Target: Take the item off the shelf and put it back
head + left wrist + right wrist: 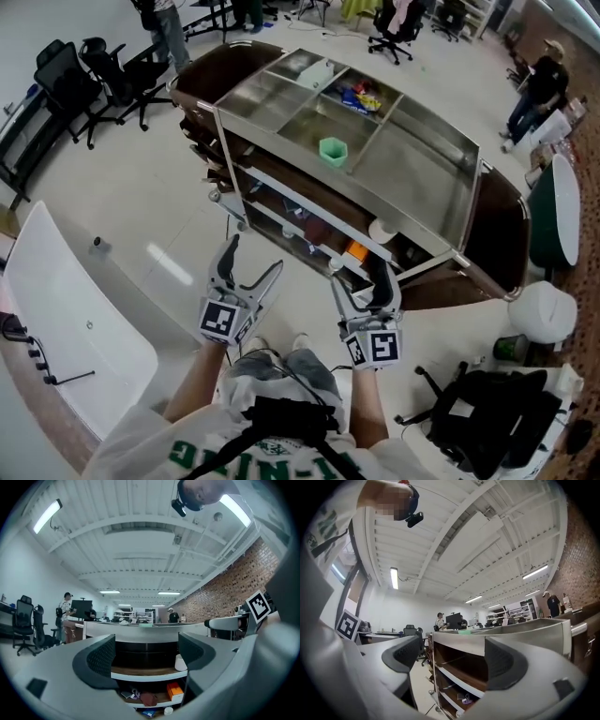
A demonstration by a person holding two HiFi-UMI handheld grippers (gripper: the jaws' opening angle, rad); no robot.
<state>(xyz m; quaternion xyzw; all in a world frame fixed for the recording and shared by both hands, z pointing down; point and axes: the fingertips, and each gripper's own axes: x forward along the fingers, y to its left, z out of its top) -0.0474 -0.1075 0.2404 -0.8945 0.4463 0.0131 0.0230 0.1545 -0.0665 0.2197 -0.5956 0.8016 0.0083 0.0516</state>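
The white cup [382, 231], the likely pick, stands upright near the right end of the shelf [145, 672], by its front edge, dead ahead of the right gripper [364, 277], the nearer one. The left gripper [255, 255] sits further left. Both pairs of jaws gape wide, empty.

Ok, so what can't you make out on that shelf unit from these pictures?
Head view: the lower shelves sit mostly under the steel top tray; their contents are hidden.
Left gripper view: the white cup is half behind the left claw.
Left gripper view: the clutter beside the orange box is too small to name.
Right gripper view: the right claw cuts off the shelves.
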